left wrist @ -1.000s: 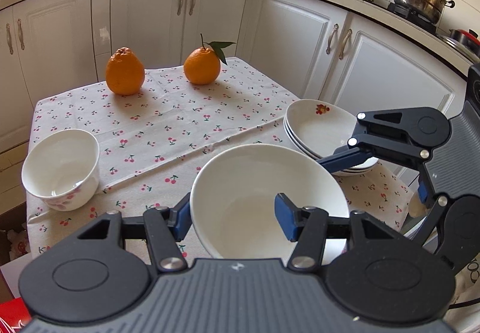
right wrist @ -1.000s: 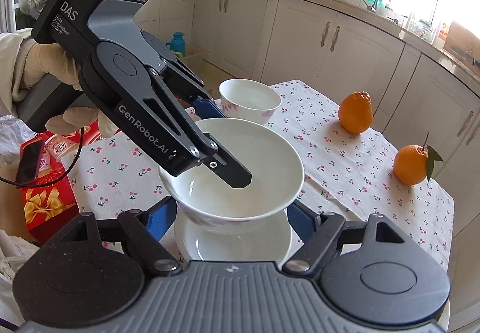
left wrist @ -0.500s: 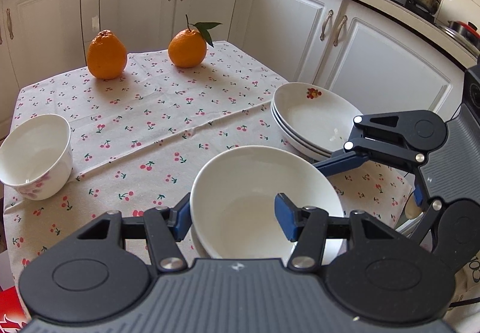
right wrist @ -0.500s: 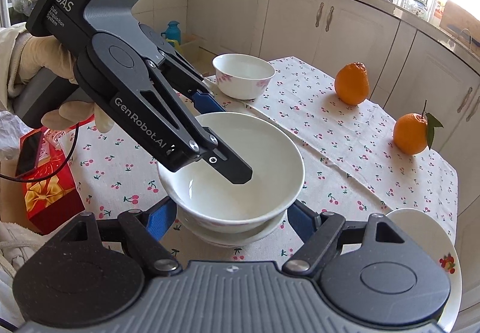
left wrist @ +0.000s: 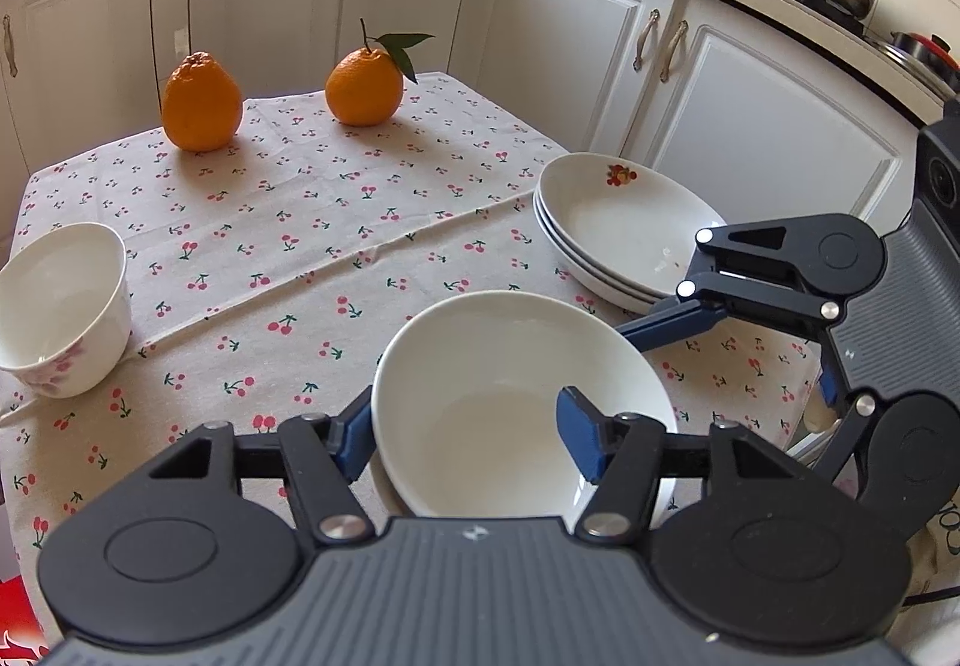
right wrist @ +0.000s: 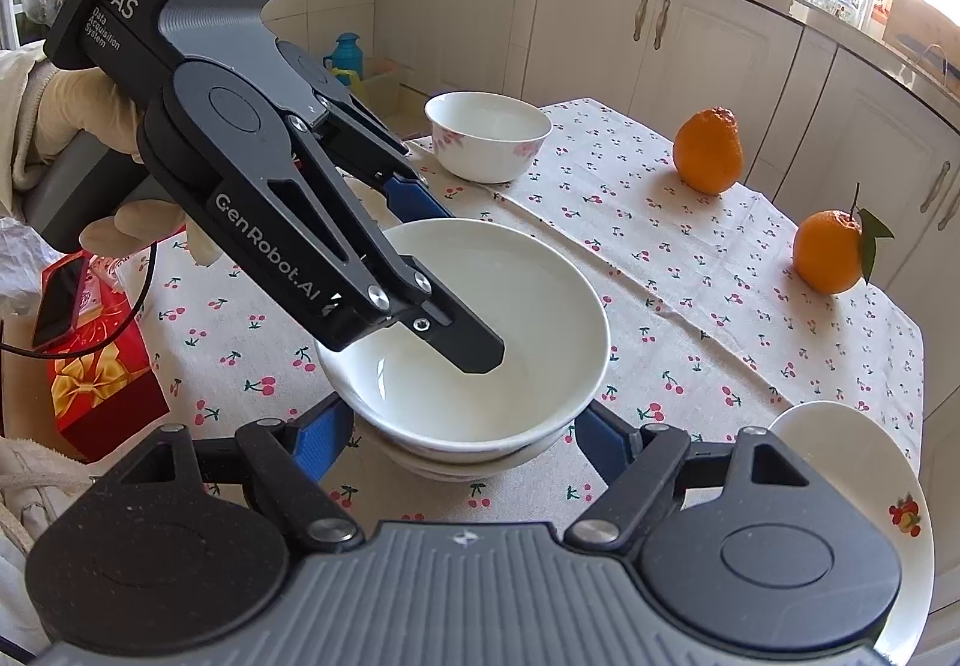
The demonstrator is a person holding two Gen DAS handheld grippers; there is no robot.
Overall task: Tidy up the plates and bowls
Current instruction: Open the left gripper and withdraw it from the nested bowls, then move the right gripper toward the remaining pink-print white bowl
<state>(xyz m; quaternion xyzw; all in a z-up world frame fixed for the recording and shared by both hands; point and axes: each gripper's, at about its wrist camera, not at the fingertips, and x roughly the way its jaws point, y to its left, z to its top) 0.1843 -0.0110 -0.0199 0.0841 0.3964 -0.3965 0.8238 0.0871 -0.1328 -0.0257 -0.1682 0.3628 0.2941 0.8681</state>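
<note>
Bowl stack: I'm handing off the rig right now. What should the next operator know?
Left hand-held gripper: shut on the rim of the top bowl, one finger inside.
Right hand-held gripper: open, fingers flanking the lower bowls.
Top bowl looks nested in the lower bowls near the table's front edge.
Done: plates stacked at the right edge.
Left: release the top bowl, then bring over the flowered bowl, which stands alone on the left.
</note>
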